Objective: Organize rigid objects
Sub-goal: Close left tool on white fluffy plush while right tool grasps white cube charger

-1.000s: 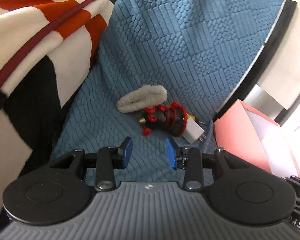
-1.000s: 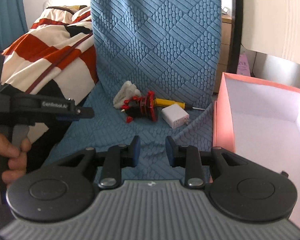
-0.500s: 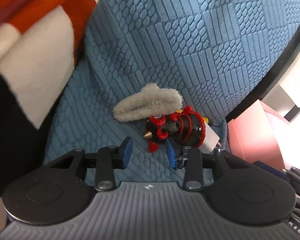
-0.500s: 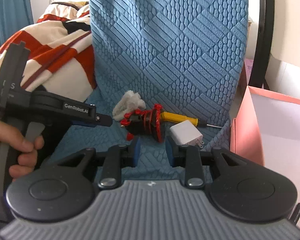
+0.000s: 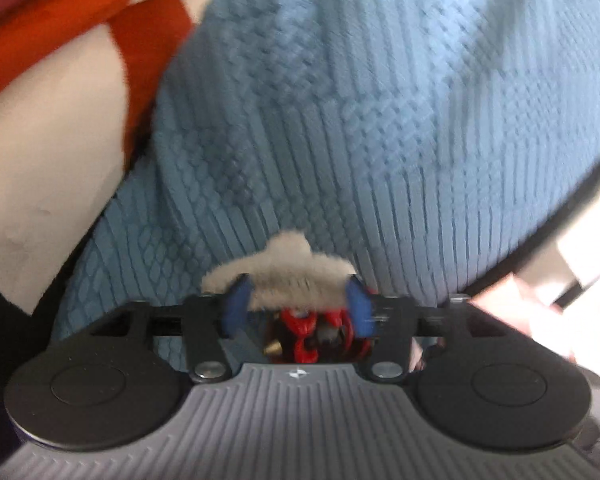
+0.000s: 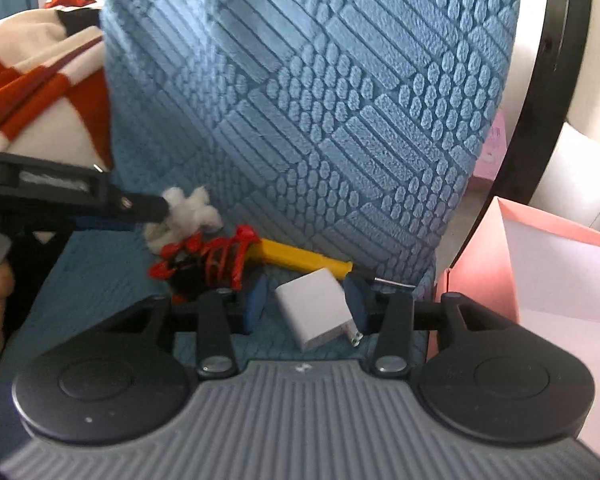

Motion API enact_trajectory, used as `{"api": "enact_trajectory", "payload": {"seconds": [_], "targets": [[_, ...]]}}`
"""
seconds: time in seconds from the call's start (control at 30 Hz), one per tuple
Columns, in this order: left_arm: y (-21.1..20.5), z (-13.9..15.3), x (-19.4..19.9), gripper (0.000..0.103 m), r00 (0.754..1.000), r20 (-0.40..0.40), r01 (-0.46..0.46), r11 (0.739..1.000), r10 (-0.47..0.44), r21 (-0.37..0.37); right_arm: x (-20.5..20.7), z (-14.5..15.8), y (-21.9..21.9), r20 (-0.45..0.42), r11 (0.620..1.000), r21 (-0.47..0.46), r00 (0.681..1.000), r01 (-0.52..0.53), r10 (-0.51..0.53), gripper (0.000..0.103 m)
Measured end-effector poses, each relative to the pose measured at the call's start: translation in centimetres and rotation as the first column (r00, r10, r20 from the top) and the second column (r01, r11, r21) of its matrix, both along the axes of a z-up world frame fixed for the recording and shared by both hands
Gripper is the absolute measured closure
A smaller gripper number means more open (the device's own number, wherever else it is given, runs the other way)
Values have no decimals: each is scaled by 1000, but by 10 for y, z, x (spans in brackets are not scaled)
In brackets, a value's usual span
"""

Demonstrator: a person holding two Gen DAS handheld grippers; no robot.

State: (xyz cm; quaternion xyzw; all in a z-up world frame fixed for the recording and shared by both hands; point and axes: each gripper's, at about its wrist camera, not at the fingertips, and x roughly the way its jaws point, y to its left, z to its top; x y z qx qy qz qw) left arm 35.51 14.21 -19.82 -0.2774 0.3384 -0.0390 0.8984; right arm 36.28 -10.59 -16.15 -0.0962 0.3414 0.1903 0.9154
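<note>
Evidently nothing was yet boxed: left claw (image 5: pixel 296 306) was opening around the toy (image 5: pixel 312 332), right claw (image 6: pixel 305 300) opening around the charger (image 6: pixel 314 310); neither was gripped.

Gripper (image 5: pixel 298 306): left one, low in view, jaws opening, blue pads (image 5: pixel 236 306) well apart.
Between pads: red-and-black toy (image 5: pixel 312 338), near the gripper body; contact with pads not clear through blur.
Fluffy clip (image 5: pixel 284 272): pale, lying across just beyond the toy, ends level with both pads.
Cushion (image 5: pixel 360 120): blue, textured in checks and ribs, filling the far and middle of the view, under the clip and toy.
Blanket (image 5: pixel 60 100): far left, orange, cream and black.
Box (image 5: pixel 516 308): pink, blurred, near right edge.
Frame (image 5: pixel 540 232): dark curved bar right of cushion.
</note>
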Motion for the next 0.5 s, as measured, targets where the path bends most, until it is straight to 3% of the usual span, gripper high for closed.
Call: {"api": "enact_trajectory", "payload": {"seconds": [0.07,0.13,0.4,0.5], "targets": [[6,-2,5,36,1000,-4,-19,999,19,-38,10,-2,0,-11,1000,0,1000,-3,3,48],[9,-7,10,31,999,-28,-27,997,25,-66,20,-6,0,-15,1000,-10,1000,2,-2,46],[5,-22,14,28,998,-48,-54,984,47,-171,41,-28,6,-77,995,-87,996,-55,48,46],[1,-20,16,28,998,-46,-39,983,31,-180,45,-39,5,-138,997,-58,989,-59,50,46]]}}
